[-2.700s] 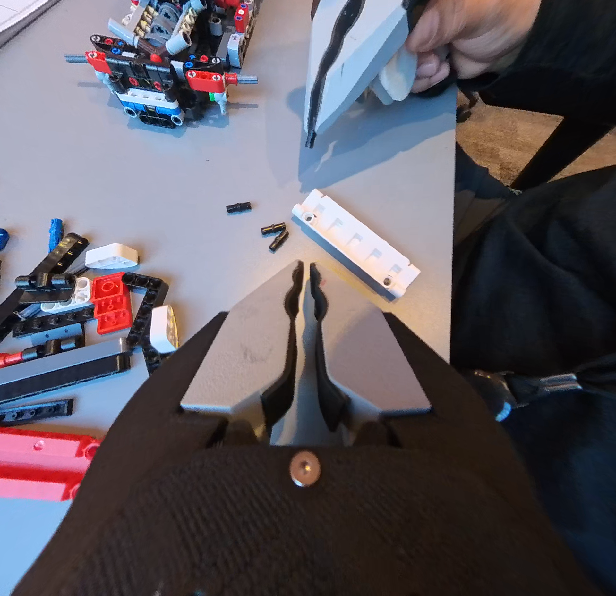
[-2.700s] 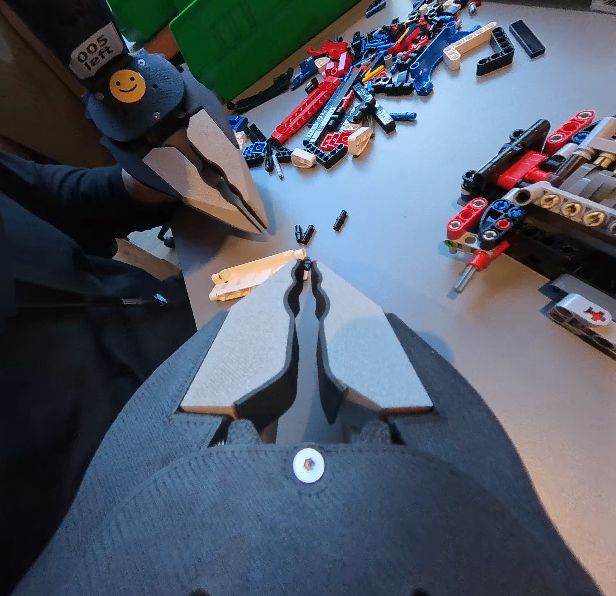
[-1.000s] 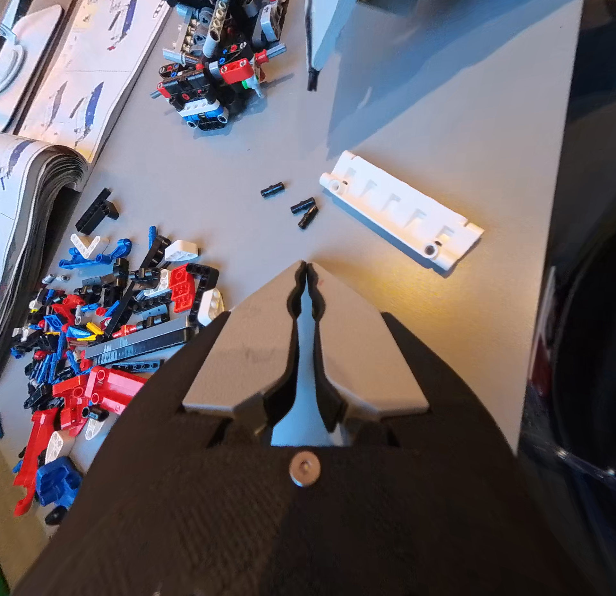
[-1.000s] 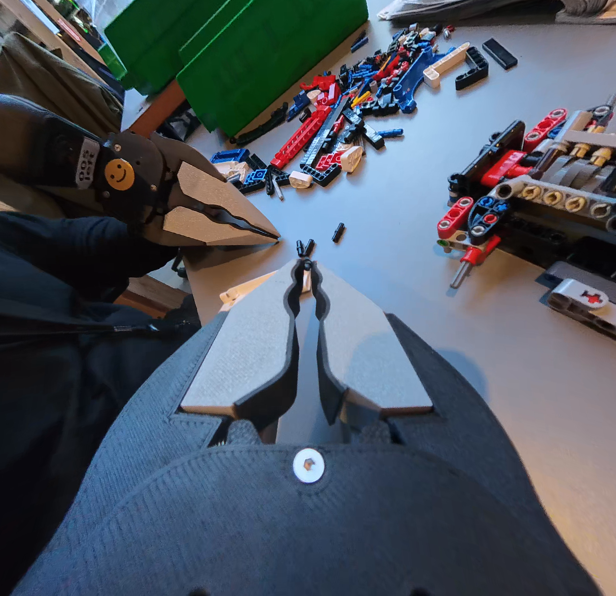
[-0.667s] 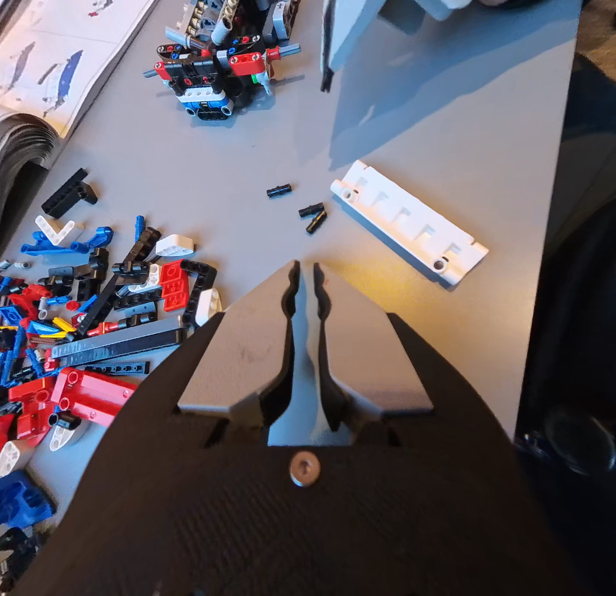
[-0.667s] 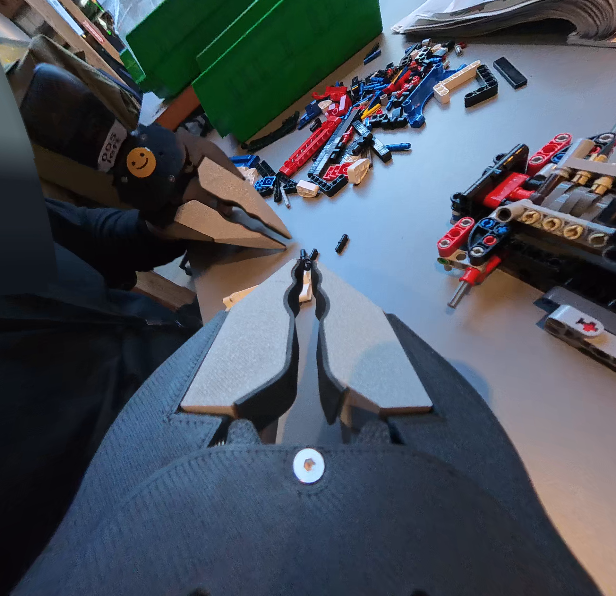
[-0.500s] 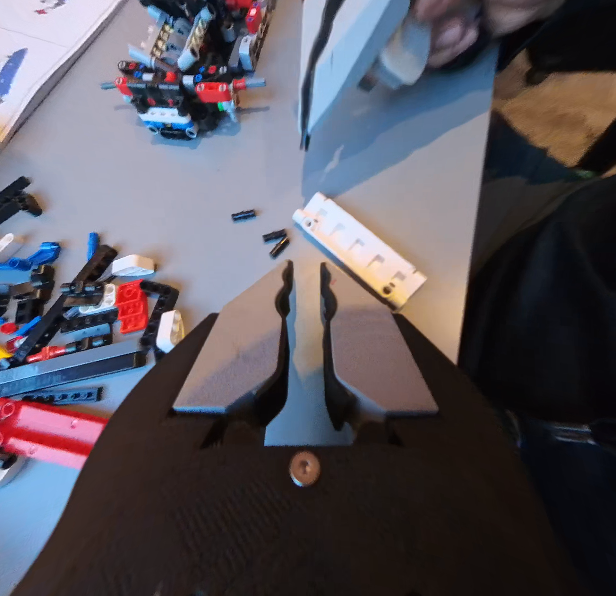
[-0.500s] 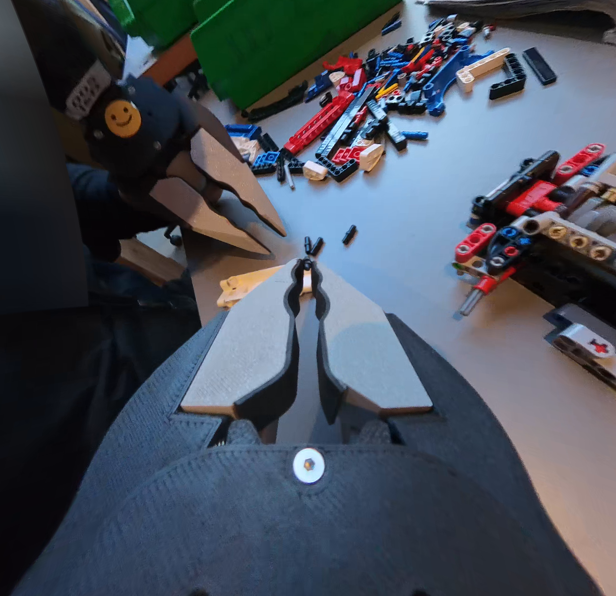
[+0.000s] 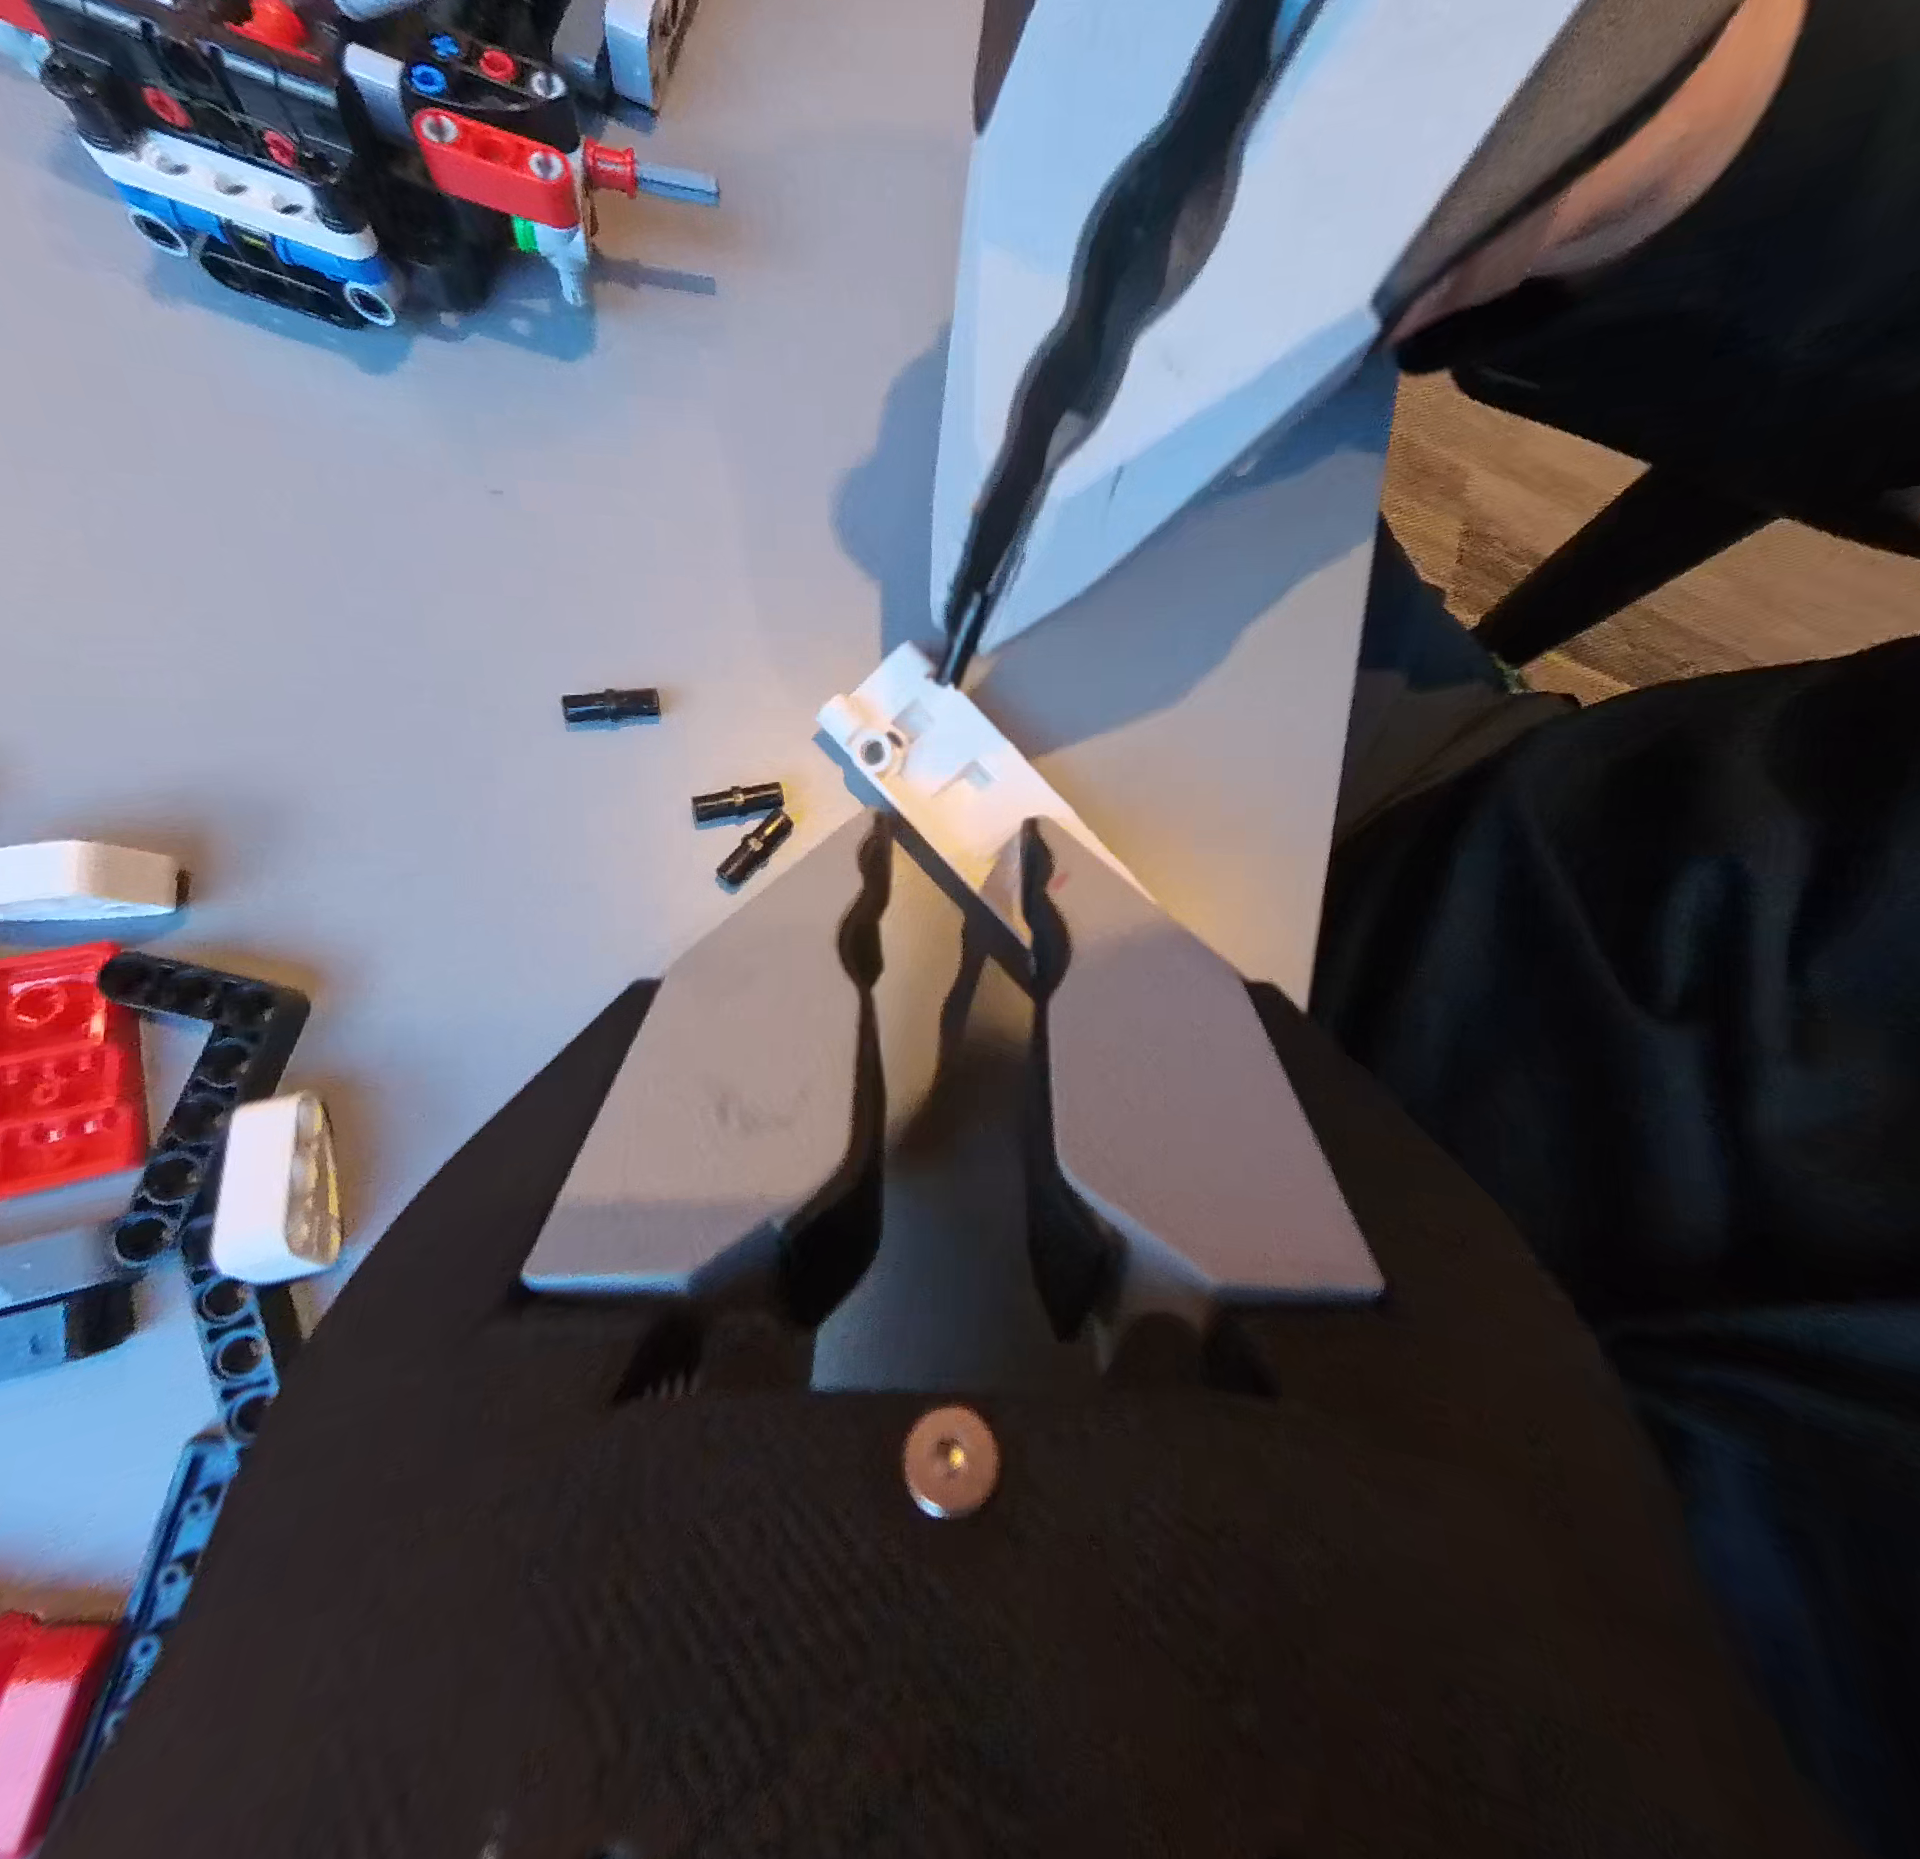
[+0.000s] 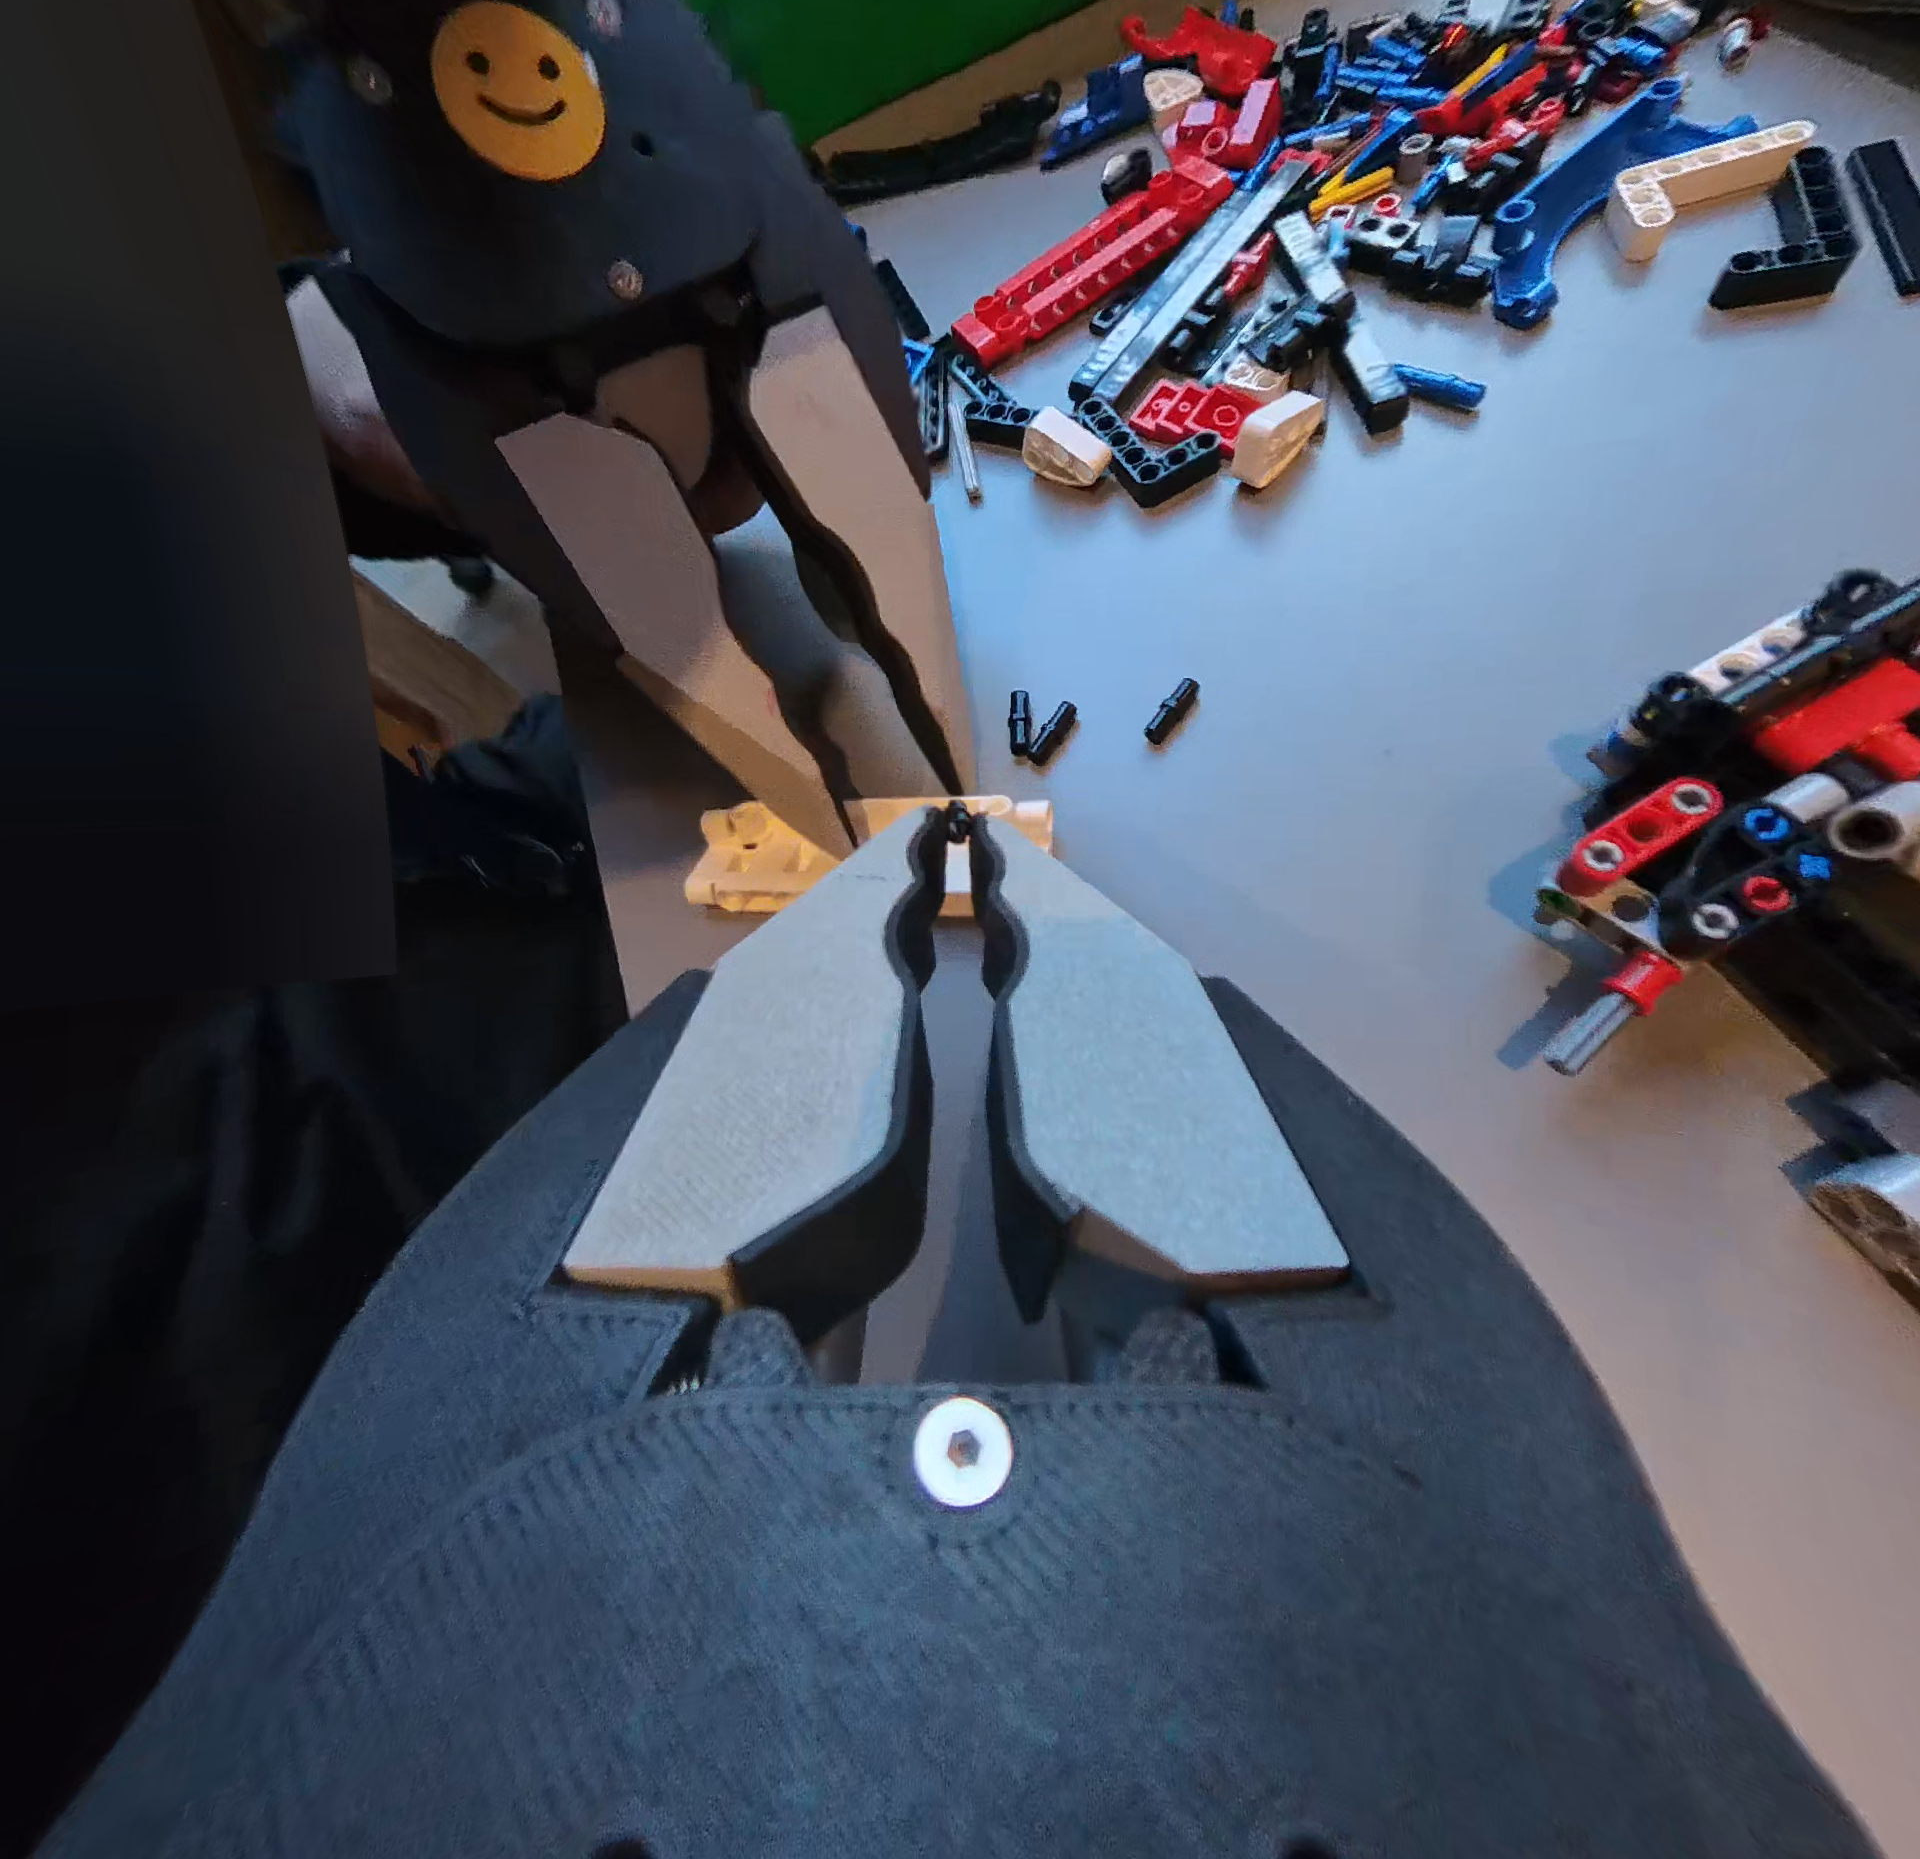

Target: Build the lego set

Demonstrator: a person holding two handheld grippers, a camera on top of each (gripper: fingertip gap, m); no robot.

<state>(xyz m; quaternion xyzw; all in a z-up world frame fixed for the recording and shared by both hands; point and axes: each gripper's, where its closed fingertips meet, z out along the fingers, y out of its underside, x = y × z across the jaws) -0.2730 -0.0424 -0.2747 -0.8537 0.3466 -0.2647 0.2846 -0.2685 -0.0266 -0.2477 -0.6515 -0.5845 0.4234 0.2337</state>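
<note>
A: Grey table [image 9: 416,521], left wrist view: left gripper [image 9: 951,843] spread, straddling the white panel [image 9: 914,744] near the table edge.
B: Right wrist view: right gripper [image 10: 956,827] pinching a black pin [image 10: 956,822] against that panel [image 10: 748,859].

My left wrist camera looks down close along my fingers [image 9: 878,874] toward the table's [image 9: 416,562] near edge; my right one faces it from opposite. Both share the white panel [image 9: 914,739] [image 10: 748,859] and three black pins [image 9: 738,801] [image 10: 1049,729].
</note>
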